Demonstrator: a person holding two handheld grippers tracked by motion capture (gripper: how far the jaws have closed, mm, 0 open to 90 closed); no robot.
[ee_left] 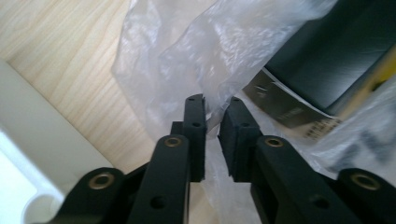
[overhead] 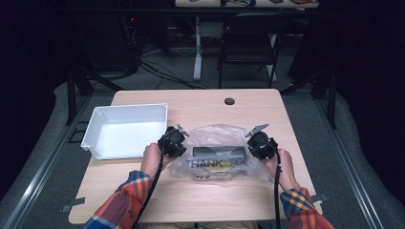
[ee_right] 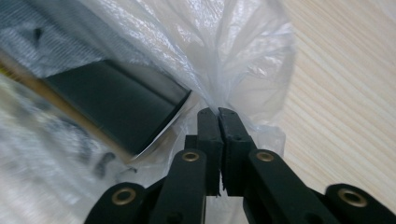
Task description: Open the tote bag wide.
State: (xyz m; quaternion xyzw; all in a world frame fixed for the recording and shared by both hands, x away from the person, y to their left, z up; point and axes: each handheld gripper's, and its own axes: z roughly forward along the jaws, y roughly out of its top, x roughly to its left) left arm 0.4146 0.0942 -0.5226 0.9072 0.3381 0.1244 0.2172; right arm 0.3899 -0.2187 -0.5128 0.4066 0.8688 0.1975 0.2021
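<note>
While both hands sit at the near half of the table (overhead: 143, 191), each gripper is clamped on one side of the clear plastic bag (overhead: 217, 136). Left gripper (overhead: 177, 143): jaws nearly together, a fold of bag film pinched between the pads (ee_left: 198, 135). Right gripper (overhead: 255, 144): jaws pressed tight on a gathered bit of film at its tips, seen in the right gripper view (ee_right: 218, 114). Bag lies between the two grippers, spread on the wood, "THANK" print facing up. Inside it, just past each gripper's tips, a dark flat box (overhead: 218, 152), with something yellow under it. Beyond the left gripper, on its outer side, a white tray (overhead: 95, 129), close but apart from the bag.
</note>
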